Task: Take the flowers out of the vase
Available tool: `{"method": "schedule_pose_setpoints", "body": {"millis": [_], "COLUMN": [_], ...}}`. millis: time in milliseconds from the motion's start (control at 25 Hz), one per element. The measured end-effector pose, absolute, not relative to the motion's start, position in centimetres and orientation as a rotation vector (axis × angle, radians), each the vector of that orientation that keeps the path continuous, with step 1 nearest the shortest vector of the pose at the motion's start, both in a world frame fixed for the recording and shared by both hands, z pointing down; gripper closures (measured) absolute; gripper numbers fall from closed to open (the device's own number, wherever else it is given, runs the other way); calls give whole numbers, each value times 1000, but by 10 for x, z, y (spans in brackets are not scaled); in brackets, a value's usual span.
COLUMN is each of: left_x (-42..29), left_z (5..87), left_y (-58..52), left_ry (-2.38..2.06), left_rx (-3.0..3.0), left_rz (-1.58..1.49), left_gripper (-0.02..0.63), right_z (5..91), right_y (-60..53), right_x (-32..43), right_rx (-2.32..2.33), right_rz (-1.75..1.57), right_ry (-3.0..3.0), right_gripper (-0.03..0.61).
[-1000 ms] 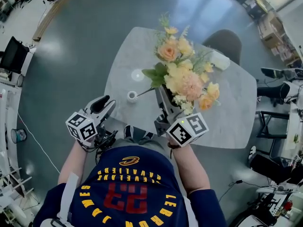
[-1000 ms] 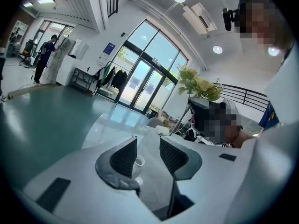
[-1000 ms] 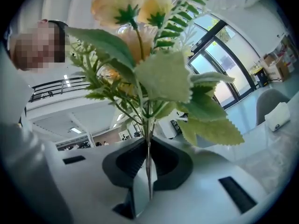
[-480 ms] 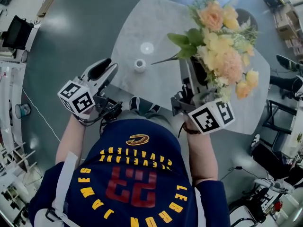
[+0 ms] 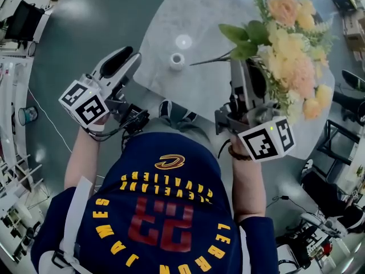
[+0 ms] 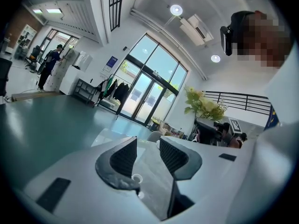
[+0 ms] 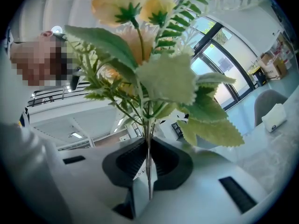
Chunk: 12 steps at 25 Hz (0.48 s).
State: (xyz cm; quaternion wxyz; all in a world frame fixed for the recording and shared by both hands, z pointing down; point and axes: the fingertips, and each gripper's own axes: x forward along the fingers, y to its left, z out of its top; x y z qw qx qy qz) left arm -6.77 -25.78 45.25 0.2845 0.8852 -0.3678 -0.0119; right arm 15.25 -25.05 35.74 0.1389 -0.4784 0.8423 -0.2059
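My right gripper (image 5: 246, 67) is shut on the thin green stems (image 7: 148, 158) of a bouquet (image 5: 288, 39) of peach and yellow flowers with green leaves. It holds the bouquet upright above the marble table (image 5: 188, 10), and one long stem end points toward the small white vase (image 5: 177, 60) without touching it. In the right gripper view the flowers (image 7: 140, 41) fill the space above the jaws. My left gripper (image 5: 117, 67) hovers at the table's near left edge, open and empty. In the left gripper view the vase (image 6: 137, 178) shows far off between the left gripper's (image 6: 147, 155) jaws.
A pale round spot (image 5: 183, 41) lies on the table just beyond the vase. A white box (image 7: 274, 117) sits on the table's far side, near a grey chair (image 7: 273, 99). Shelves and equipment (image 5: 17, 21) line the room's edges around the grey floor.
Both grippers have risen. The bouquet has moved up and to the right with the right gripper, and its stem end now sits a little farther from the vase.
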Motion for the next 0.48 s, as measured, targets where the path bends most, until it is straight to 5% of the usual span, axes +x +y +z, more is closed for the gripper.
{"method": "schedule_pose_setpoints", "body": {"millis": [480], "left_x": [-85], "left_z": [431], "left_y": [-268], "left_ry": [-1033], "left_rx": [2361], "left_rz": [-95], "left_gripper": [460], "right_z": [354], "right_y": [-249], "right_x": [147], "right_rx": [-1337], "right_rz": [-592], "right_ry": [2459], "right_gripper": [543]}}
